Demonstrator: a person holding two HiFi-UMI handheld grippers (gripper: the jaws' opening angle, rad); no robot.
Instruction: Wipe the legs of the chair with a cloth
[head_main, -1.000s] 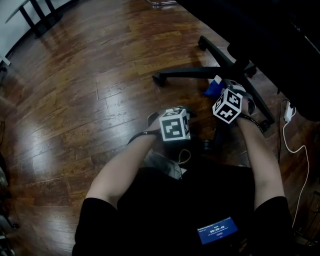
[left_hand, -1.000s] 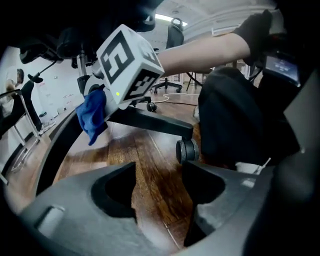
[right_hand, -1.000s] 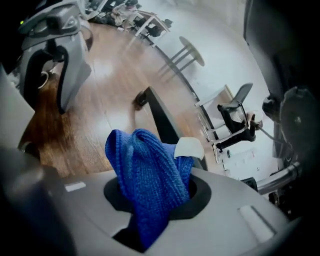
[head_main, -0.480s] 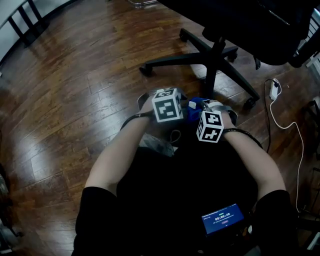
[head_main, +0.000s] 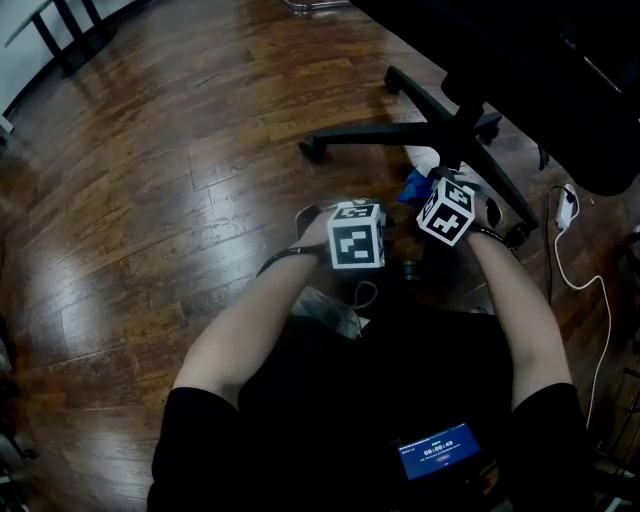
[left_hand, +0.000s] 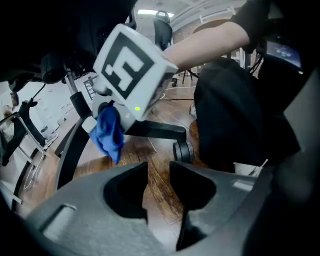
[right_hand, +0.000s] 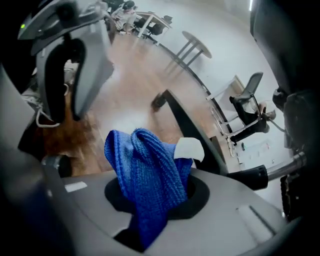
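Bare floor (head_main: 150, 200) is lying open left of the chair legs (head_main: 375, 137); left tongs (left_hand: 159, 172) are pointing down, closed empty, right tongs (right_hand: 150, 200) clamping the blue cloth (right_hand: 145, 160).

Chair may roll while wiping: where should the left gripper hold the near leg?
Probably mid-span on the leg, from above, jaws across its width: it is a slim, near-level bar straight ahead of the left gripper. Skip the castor; it is round.
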